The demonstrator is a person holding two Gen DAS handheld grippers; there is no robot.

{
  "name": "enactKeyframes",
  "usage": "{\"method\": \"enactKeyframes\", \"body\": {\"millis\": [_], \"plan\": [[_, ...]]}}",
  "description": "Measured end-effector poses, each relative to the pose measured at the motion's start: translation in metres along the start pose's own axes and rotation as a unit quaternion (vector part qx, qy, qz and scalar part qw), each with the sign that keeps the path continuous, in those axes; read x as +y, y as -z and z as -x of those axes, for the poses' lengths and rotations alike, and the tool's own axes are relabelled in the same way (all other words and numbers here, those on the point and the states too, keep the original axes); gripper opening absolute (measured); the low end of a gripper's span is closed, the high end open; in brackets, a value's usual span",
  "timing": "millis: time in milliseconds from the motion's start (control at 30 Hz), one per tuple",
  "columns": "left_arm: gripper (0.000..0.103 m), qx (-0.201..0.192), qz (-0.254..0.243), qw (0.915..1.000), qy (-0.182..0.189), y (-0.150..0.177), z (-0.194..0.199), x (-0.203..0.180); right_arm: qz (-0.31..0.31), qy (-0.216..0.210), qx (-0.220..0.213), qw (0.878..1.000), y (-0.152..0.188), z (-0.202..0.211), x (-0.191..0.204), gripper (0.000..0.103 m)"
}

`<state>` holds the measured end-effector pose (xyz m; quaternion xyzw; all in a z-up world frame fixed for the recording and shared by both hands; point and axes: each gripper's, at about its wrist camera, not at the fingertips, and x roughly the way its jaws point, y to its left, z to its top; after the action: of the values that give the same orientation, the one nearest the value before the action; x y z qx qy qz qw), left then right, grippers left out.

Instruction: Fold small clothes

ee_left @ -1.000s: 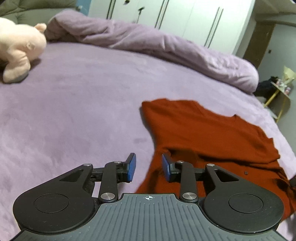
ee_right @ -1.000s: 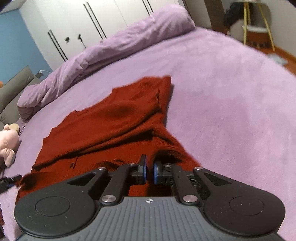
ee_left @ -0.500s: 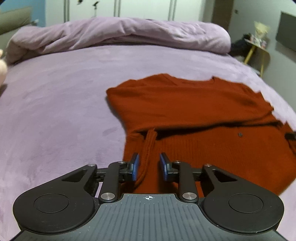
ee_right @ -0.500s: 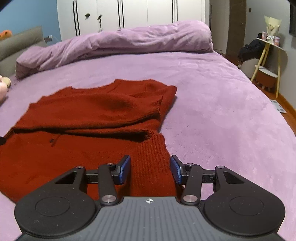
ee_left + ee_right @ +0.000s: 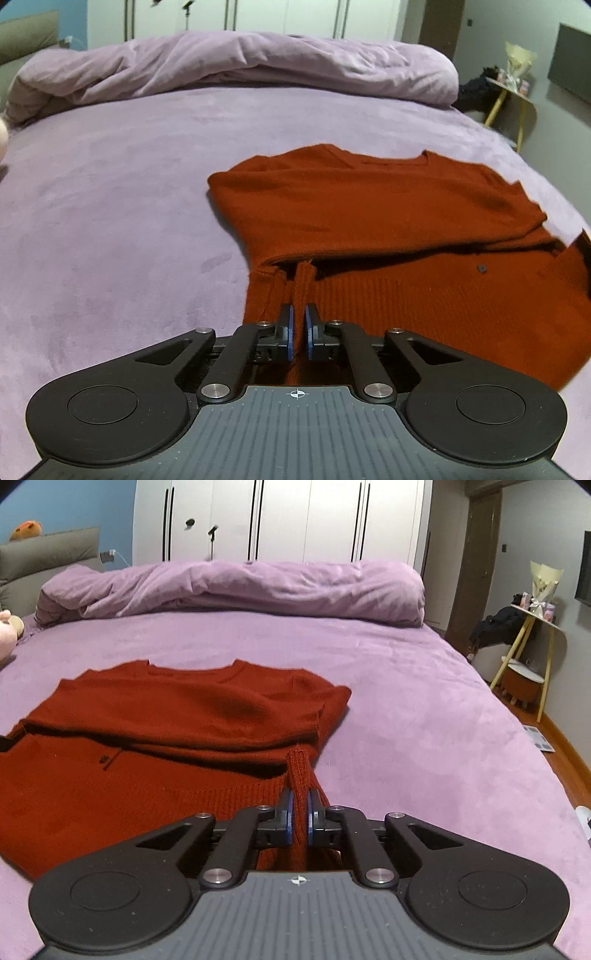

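A red knit sweater (image 5: 388, 206) lies on the purple bed, its sleeves folded across the body, neckline at the far side. My left gripper (image 5: 298, 325) is shut on the sweater's near hem at its left corner, pinching a ridge of ribbed cloth. In the right wrist view the same sweater (image 5: 192, 709) fills the left half. My right gripper (image 5: 300, 806) is shut on the near hem at the right corner, with a fold of knit standing up between the pads.
A rolled purple duvet (image 5: 236, 587) lies across the far side of the bed (image 5: 406, 709). A pink plush toy (image 5: 5, 635) sits at the far left. A yellow-legged side table (image 5: 532, 627) stands off the bed's right edge. White wardrobes line the back wall.
Both grippers swung to face the hem and closed on it. The left closed from open; the right opened half a second ago and has shut again on the hem.
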<state>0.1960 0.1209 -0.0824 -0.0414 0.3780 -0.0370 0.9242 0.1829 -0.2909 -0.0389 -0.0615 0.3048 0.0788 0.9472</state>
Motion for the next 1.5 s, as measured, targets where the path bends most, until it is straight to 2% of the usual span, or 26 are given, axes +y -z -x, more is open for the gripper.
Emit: {"method": "enactKeyframes", "body": {"millis": [200, 367, 633, 1000, 1500], "plan": [[0.007, -0.047, 0.025, 0.9984, 0.019, -0.018, 0.032, 0.003, -0.004, -0.008, -0.039, 0.999, -0.016, 0.021, 0.003, 0.005], [0.007, -0.086, 0.030, 0.9952, 0.036, -0.043, 0.057, -0.001, -0.033, -0.021, -0.066, 0.997, -0.037, 0.031, -0.001, 0.005], [0.007, -0.145, 0.025, 0.9886, 0.031, -0.087, 0.078, -0.007, -0.047, -0.021, -0.105, 0.993, -0.068, 0.034, -0.003, 0.005], [0.007, -0.166, 0.027, 0.9858, -0.002, -0.116, 0.066, -0.003, -0.053, -0.009, -0.133, 0.990, -0.104, 0.013, -0.004, 0.005], [0.007, -0.168, 0.044, 0.9841, -0.035, -0.151, 0.025, 0.019, -0.063, 0.005, -0.143, 0.988, -0.143, -0.046, -0.002, 0.004]]}}
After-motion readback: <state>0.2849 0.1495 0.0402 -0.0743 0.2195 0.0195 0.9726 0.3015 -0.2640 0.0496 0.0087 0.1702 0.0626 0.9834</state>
